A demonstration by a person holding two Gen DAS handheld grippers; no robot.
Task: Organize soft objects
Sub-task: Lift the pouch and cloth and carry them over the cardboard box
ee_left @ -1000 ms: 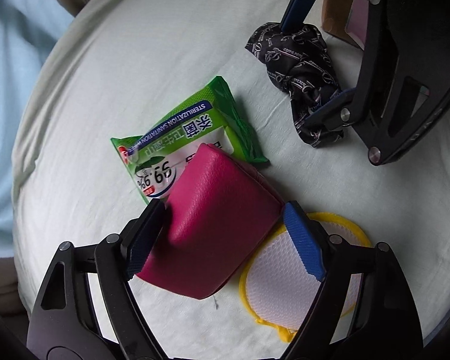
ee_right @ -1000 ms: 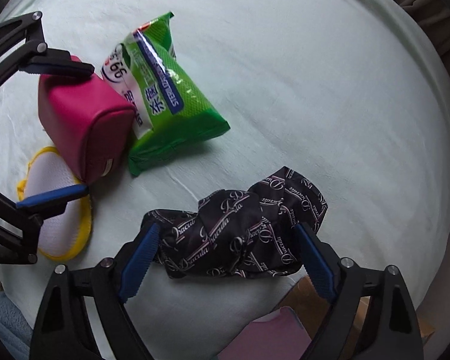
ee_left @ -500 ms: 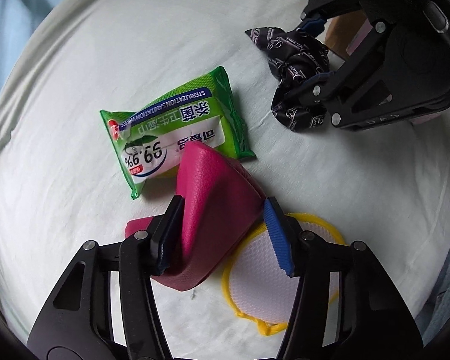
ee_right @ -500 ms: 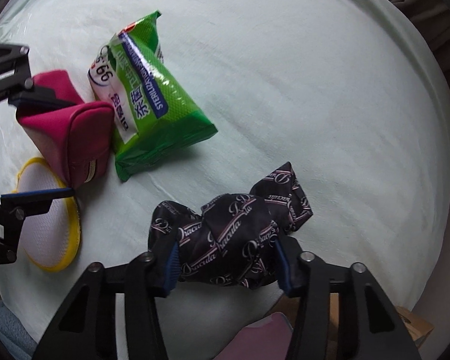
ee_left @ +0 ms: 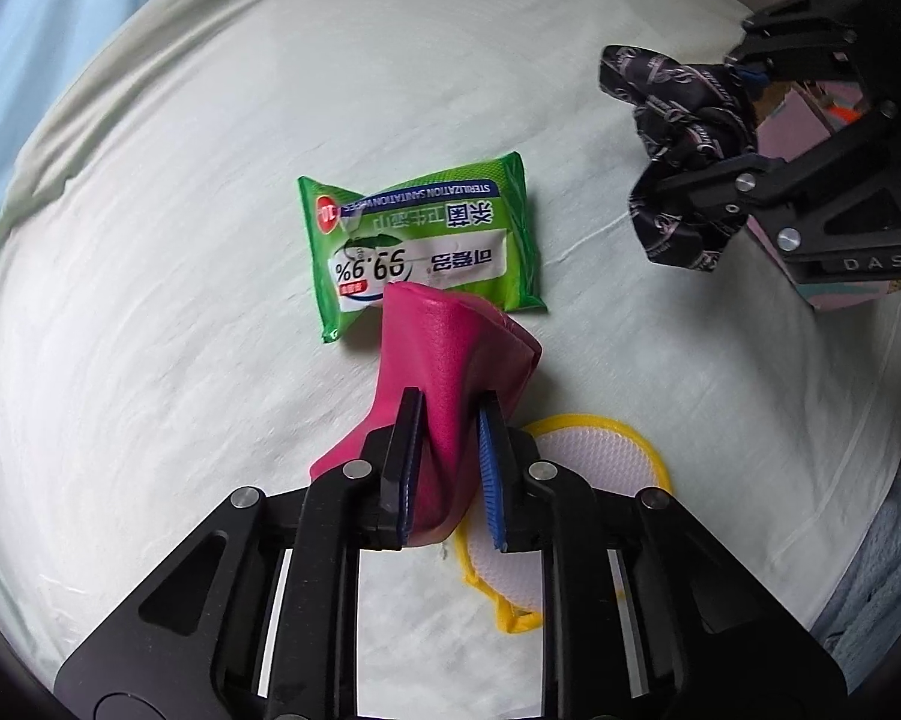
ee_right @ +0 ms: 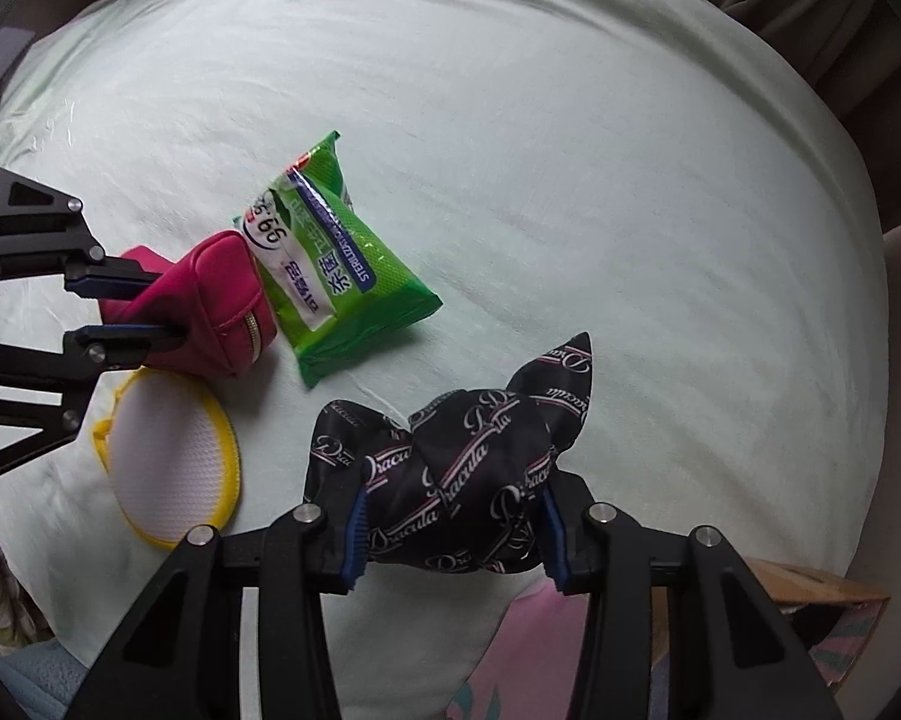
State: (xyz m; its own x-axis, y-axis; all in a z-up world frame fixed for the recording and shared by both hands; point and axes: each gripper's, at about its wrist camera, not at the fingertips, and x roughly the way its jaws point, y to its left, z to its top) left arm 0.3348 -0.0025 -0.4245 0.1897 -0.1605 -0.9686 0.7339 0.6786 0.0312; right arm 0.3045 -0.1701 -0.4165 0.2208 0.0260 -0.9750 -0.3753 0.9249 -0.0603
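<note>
A magenta zip pouch [ee_left: 450, 336] hangs just above the white sheet, pinched thin between the blue pads of my left gripper [ee_left: 450, 414], which is shut on it. From the right wrist view the same pouch [ee_right: 210, 300] shows at the left. A black cloth bag with pink script [ee_right: 480, 450] bulges between the pads of my right gripper [ee_right: 453, 498], whose jaws are closing on it and pressing both sides. In the left wrist view that bag [ee_left: 684, 132] is raised at the upper right. A green wet-wipes pack [ee_left: 426, 240] lies flat beyond the pouch.
A round white mesh pad with a yellow rim [ee_left: 594, 468] lies on the sheet [ee_left: 180, 300] beside the pouch. A cardboard box with a pink lining [ee_right: 810, 600] stands at the near right edge. Brown cushions [ee_right: 810, 12] border the far side.
Both grippers have closed, the left squeezing the magenta pouch thin and the right gripping the black bag. Both have risen, lifting their objects off the sheet; the wipes pack and mesh pad stay put.
</note>
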